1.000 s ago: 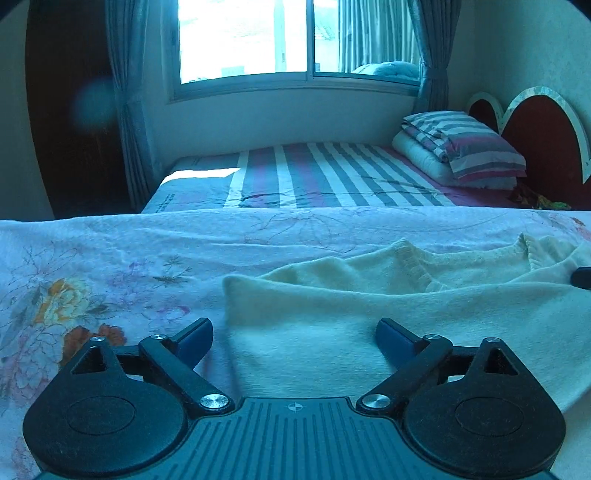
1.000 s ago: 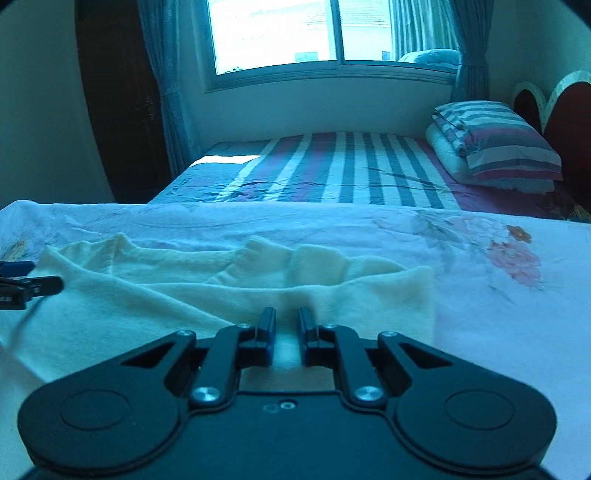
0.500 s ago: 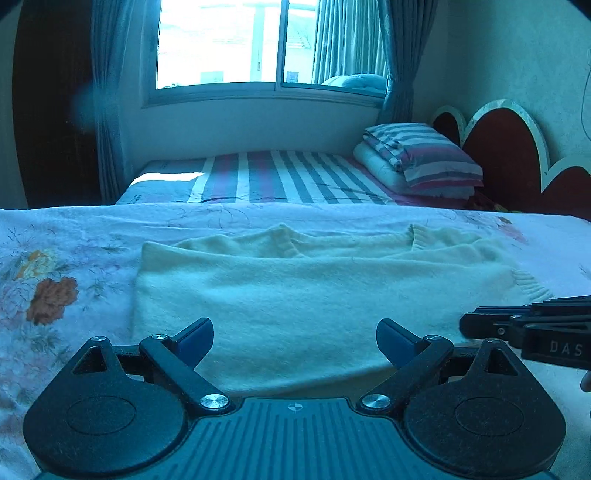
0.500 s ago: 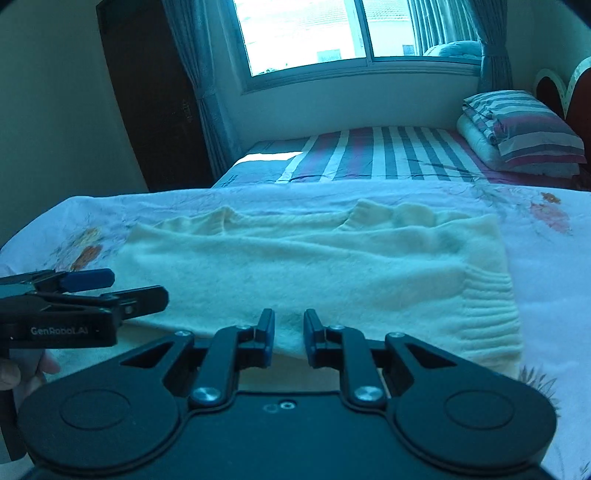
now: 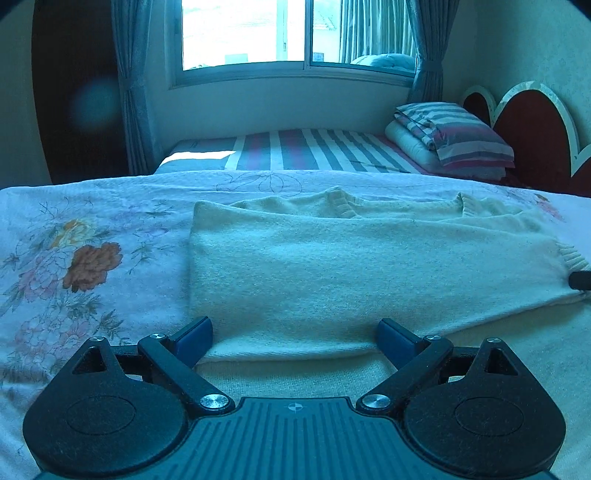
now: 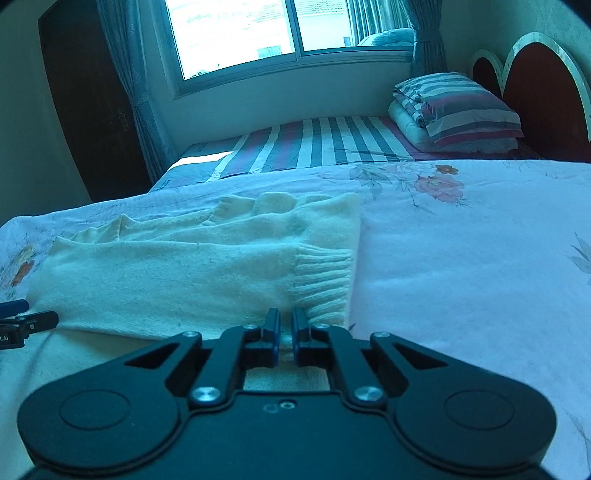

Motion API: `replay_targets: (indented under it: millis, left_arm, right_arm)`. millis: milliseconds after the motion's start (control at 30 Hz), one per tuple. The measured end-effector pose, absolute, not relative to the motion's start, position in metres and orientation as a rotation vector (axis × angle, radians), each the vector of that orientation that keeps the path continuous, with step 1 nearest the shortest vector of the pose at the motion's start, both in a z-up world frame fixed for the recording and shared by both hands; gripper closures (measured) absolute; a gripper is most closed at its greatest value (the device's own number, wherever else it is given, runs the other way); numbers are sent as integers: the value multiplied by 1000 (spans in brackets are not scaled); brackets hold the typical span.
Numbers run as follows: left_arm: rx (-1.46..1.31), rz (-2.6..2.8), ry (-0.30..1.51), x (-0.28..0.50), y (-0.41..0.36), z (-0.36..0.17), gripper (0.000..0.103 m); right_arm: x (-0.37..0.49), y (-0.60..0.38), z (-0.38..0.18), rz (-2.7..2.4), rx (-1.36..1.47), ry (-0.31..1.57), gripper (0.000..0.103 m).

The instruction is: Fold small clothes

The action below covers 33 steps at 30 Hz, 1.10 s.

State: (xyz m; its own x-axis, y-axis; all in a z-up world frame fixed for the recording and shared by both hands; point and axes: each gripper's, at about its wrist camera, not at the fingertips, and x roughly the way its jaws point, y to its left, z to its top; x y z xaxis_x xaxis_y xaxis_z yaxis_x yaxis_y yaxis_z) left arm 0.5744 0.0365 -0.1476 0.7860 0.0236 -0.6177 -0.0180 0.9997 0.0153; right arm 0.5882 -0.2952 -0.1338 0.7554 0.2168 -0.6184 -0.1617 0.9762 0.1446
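Partial white lettering ".AI" legible on left gripper [image 6: 27, 321] body, frame's left edge. No other text readable.

A floral bedspread [image 5: 85, 258] is spread in the foreground. Beyond it a striped sheet [image 5: 314, 151] is laid on the bed, w/ a striped pillow [image 5: 461, 136] stacked on a folded white quilt [image 5: 406, 142] nr the scalloped red headboard [image 5: 532, 125]. Window [image 5: 258, 33] is flanked by curtains [image 5: 133, 85].
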Motion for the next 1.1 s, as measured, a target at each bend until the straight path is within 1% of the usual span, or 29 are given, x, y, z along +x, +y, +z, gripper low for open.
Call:
replay_targets:
  millis: [33, 67, 100, 133, 200, 367, 433, 500, 600, 667, 767, 800, 867, 900, 967, 1100]
  left_arm:
    - [8, 20, 659, 573, 36, -144, 8]
    - [9, 24, 651, 570, 35, -141, 8]
    - [8, 31, 653, 570, 35, -140, 8]
    - [9, 33, 666, 571, 36, -142, 8]
    - [16, 45, 684, 574, 38, -148, 8]
    - [15, 52, 679, 575, 37, -150, 8]
    - [19, 57, 678, 573, 36, -149, 8]
    - [21, 61, 682, 574, 35, -151, 8]
    - [24, 65, 693, 578, 35, -151, 4]
    - [22, 67, 701, 577, 36, -147, 4]
    - [83, 76, 701, 566, 31, -142, 4]
    - [102, 87, 732, 563, 30, -145, 4]
    - [78, 105, 739, 552, 34, -144, 4]
    - [69, 117, 733, 542, 36, -140, 4]
    - [74, 132, 719, 522, 38, -135, 4]
    - [81, 138, 733, 469, 42, -131, 4]
  right_arm:
    - [587, -294, -131, 211, 84, 678, 92]
    - [583, -293, -127, 210, 85, 658, 84]
    - [580, -294, -124, 200, 81, 635, 80]
    - [578, -295, -124, 191, 75, 631, 80]
    - [586, -298, -133, 189, 87, 681, 80]
    - [592, -294, -130, 199, 48, 686, 80]
    - [586, -295, -125, 214, 50, 658, 80]
    - [589, -295, -130, 214, 37, 688, 80]
    - [592, -296, -134, 226, 27, 692, 80]
    - [594, -297, -129, 229, 36, 704, 80]
    - [586, -306, -121, 239, 56, 671, 78]
    - [587, -309, -127, 229, 49, 713, 79]
    - [582, -318, -125, 223, 63, 711, 78]
    - [576, -323, -121, 226, 75, 700, 77]
    - [560, -335, -113, 240, 109, 668, 77]
    - [519, -356, -113, 246, 131, 683, 76]
